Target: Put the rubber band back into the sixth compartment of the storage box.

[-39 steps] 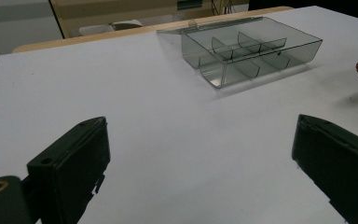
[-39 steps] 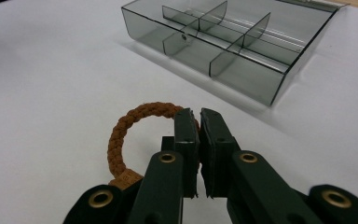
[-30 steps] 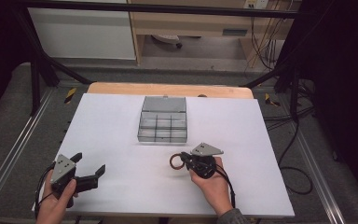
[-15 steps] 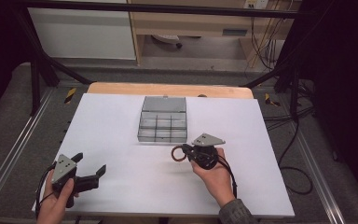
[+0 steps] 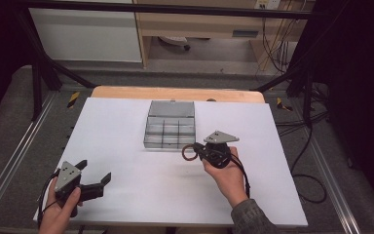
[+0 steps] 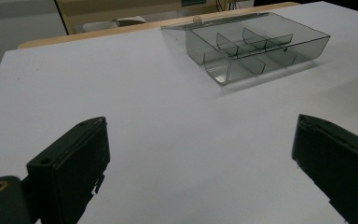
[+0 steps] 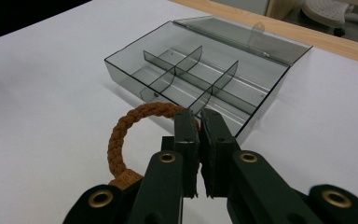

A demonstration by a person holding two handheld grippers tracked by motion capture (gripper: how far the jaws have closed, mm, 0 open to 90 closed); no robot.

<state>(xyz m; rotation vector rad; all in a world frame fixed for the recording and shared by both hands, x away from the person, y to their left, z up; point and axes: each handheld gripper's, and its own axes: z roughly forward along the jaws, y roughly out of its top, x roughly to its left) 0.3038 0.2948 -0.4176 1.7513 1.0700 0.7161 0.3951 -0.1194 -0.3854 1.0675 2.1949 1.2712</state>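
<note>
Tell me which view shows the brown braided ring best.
The right gripper view: the braided ring is close up, its weave clear, pinched in the right claw before the compartment box. In the high view it is a small loop.

A white sheet (image 5: 126,146) covers most of my table, and a strip of the wooden tabletop (image 5: 126,92) shows along its far edge. Beyond that I see a white cabinet (image 5: 85,34) on the left and a wooden shelf unit (image 5: 214,24) beside it, with a pale wheeled base (image 5: 173,43) under the shelf. A black frame bar (image 5: 175,9) runs across the top. Cables (image 5: 277,53) hang at the far right, and one black cable (image 5: 304,165) loops over the grey floor. Yellow-and-black tape marks (image 5: 73,99) sit near the table's far corners.
</note>
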